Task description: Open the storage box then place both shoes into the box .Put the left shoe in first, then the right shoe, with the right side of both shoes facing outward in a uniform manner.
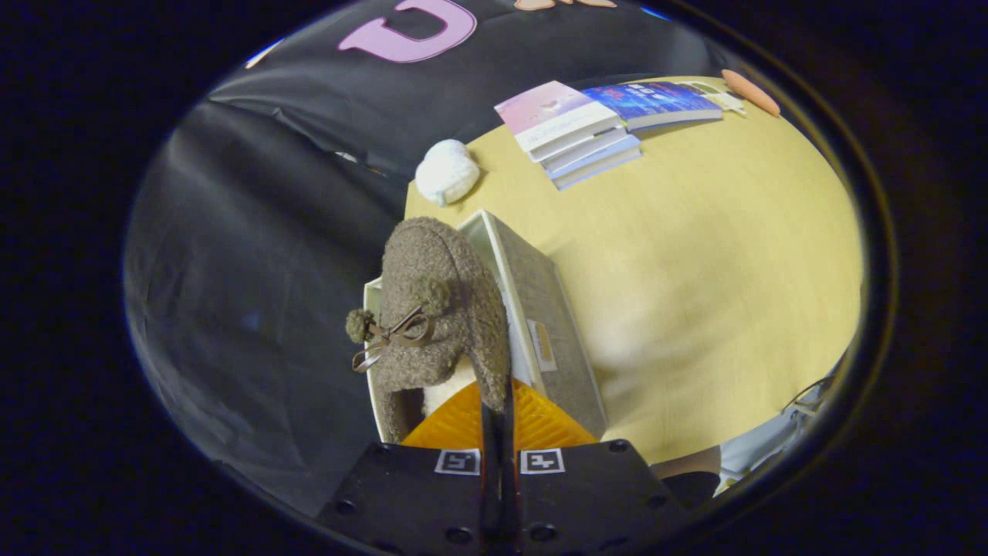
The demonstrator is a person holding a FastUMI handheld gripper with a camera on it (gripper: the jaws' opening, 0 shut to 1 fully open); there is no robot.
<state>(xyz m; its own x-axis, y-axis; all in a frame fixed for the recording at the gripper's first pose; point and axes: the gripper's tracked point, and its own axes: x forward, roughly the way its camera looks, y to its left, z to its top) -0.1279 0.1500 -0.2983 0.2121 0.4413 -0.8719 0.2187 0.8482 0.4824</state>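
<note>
I hold 1 fuzzy slipper by its collar, gripper nearly closed on it, over the open storage box; a thin pinch could drop it crooked.

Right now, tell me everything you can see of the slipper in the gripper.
The slipper is brown and fuzzy, fleece-like, with a pale lining at its opening, two small pompoms and a thin brown bow on top. The gripper has both fingers closed on its collar edge, and it extends ahead of them, toe pointing away. It hangs over the open storage box at the table's corner; contact with the box is unclear.
</note>
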